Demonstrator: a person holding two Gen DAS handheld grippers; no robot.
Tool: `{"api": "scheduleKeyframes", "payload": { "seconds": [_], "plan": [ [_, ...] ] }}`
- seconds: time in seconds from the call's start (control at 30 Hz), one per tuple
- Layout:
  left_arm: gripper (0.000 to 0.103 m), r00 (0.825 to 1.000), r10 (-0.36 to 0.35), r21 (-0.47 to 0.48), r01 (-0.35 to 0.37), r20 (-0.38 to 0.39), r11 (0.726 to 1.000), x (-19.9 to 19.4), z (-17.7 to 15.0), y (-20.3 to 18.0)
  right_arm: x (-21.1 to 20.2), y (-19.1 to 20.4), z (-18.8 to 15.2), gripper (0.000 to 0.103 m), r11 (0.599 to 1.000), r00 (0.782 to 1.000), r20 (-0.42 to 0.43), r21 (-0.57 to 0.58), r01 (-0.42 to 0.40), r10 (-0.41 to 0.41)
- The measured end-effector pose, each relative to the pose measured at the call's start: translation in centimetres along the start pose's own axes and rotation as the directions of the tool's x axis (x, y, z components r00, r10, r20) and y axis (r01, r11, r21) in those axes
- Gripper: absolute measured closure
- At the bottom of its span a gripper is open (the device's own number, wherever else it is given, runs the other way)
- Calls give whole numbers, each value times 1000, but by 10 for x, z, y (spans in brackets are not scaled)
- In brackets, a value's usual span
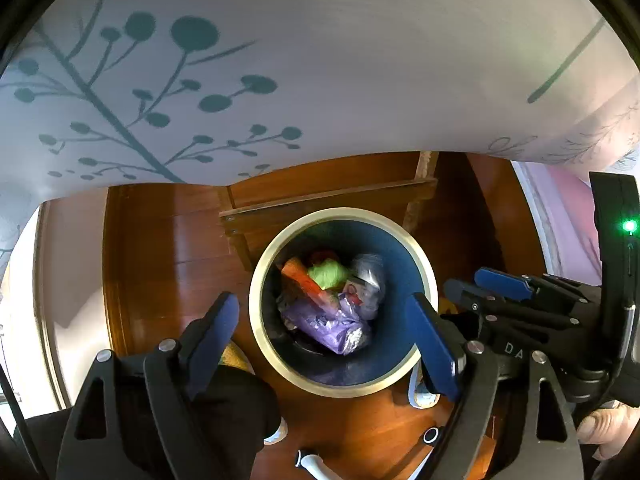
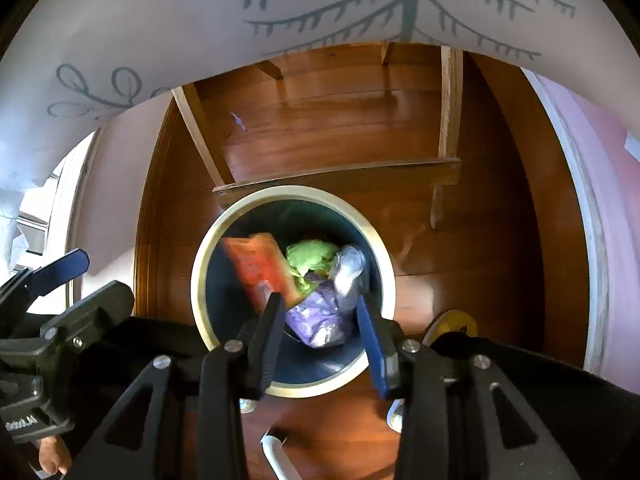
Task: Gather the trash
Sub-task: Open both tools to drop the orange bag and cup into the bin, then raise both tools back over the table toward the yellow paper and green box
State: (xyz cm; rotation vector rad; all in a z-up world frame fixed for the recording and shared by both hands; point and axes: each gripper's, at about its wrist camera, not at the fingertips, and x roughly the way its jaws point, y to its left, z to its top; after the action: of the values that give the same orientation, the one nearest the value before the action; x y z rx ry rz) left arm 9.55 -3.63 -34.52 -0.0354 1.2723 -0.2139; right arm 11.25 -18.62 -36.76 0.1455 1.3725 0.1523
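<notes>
A round bin with a cream rim (image 1: 256, 280) (image 2: 199, 280) and a dark blue inside stands on the wooden floor. In it lie an orange packet (image 1: 304, 280), a green crumpled wad (image 1: 328, 274) (image 2: 310, 256), a purple bag (image 1: 328, 322) (image 2: 320, 314) and a clear silvery bag (image 1: 370, 280) (image 2: 350, 270). My left gripper (image 1: 323, 300) hangs open over the bin with nothing between its fingers. My right gripper (image 2: 319, 302) is open above the bin too. The orange packet (image 2: 260, 272) looks blurred just beyond its left fingertip, free of the pads.
A wooden frame (image 1: 320, 204) (image 2: 340, 176) stands right behind the bin. A white cloth with teal plant prints (image 1: 280, 60) (image 2: 200, 20) hangs over it. The person's slippers (image 2: 452, 320) and dark trouser legs are at the near side. Pale pink walls flank the floor.
</notes>
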Motion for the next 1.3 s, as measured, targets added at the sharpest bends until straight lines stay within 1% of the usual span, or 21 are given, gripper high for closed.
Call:
{"api": "scheduleKeyframes", "payload": {
  "seconds": [0.33,0.6,0.83,1.0,1.07,1.17,1.23,1.3],
  "plan": [
    [17,1000,5,-9,-4,23,1000,-6,2,3,-2,2,-2,65,1000,1000,6,-15,1,-1],
    [17,996,20,15,-22,82,1000,-20,-1,-2,-9,9,-4,65,999,999,43,-53,11,-9],
    [17,987,43,50,-51,154,997,-48,-8,-7,-36,17,-12,65,993,990,138,-114,29,-13],
    [17,978,33,57,-46,205,997,-75,-15,-8,-61,22,-22,65,989,980,197,-149,23,7],
    [17,975,27,47,-38,222,998,-88,-18,-8,-74,24,-26,65,986,974,228,-163,23,14],
    [17,969,1,24,-7,248,1000,-108,-25,-7,-91,25,-31,65,984,963,267,-176,23,25],
    [17,960,1,32,-10,279,999,-125,-28,-9,-105,26,-34,65,983,956,292,-180,20,34],
    [17,953,6,61,-26,302,998,-145,-30,-13,-122,25,-37,65,983,946,322,-183,12,48]
  ]
}}
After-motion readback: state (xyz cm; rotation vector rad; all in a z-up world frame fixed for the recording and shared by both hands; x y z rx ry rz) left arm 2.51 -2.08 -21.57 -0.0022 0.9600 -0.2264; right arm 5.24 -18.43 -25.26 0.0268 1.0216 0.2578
